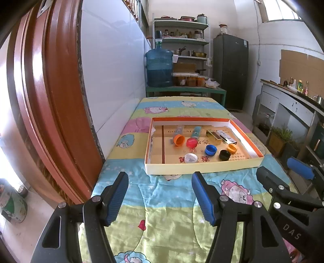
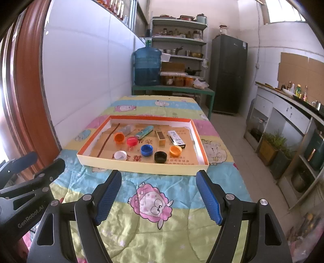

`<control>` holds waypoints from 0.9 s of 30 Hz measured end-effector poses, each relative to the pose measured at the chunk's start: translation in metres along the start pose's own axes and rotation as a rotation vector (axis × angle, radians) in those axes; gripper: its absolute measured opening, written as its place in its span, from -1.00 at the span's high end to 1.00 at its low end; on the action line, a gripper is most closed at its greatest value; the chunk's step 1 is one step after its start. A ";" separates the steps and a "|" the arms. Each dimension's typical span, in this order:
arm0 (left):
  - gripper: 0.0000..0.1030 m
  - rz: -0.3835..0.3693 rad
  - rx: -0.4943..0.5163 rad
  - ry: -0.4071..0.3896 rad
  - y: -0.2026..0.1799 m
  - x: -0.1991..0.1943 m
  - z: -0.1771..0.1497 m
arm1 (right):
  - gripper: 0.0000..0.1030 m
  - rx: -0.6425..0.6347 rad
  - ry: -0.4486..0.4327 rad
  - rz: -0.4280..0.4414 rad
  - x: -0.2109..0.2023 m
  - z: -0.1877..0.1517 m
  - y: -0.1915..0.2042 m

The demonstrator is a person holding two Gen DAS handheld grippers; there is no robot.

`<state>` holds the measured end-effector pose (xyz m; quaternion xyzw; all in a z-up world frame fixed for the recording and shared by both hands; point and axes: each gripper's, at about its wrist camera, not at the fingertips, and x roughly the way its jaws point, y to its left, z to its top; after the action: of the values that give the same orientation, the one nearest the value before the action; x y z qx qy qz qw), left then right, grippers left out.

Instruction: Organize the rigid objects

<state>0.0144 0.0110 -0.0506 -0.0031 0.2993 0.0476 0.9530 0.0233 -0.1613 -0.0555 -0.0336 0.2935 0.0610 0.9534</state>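
Beyond both spread jaws, tray [image 2: 141, 167] of caps [image 2: 146, 150]

Daylight fills both views, entering through a high window [image 1: 283, 12] at the upper right and through a blown-out opening at the far left edge beside the curved reddish-brown wooden door frame [image 1: 46, 101]. The white tiled wall [image 1: 113, 66] carries a soft bluish sheen. The cartoon-printed quilt covering the bench [image 2: 162, 202] is evenly lit, with only faint shadows under the 2 sets of blue-padded black fingers [image 2: 109, 194]. Fisheye distortion bends straight lines strongly toward the edges, and dark vignetting cuts the corners. The centre is sharp; the far shelves [image 1: 182, 38] look slightly soft.
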 end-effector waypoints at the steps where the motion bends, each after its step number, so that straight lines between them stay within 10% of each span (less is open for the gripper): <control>1: -0.27 -0.001 -0.001 0.002 0.000 0.001 0.000 | -0.50 0.000 0.003 0.001 0.001 -0.001 0.000; 27: -0.27 -0.002 -0.003 0.004 0.002 0.002 -0.001 | -0.50 -0.004 0.001 0.007 0.005 -0.003 0.004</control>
<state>0.0151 0.0132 -0.0527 -0.0052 0.3014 0.0469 0.9523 0.0247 -0.1575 -0.0608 -0.0344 0.2942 0.0647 0.9529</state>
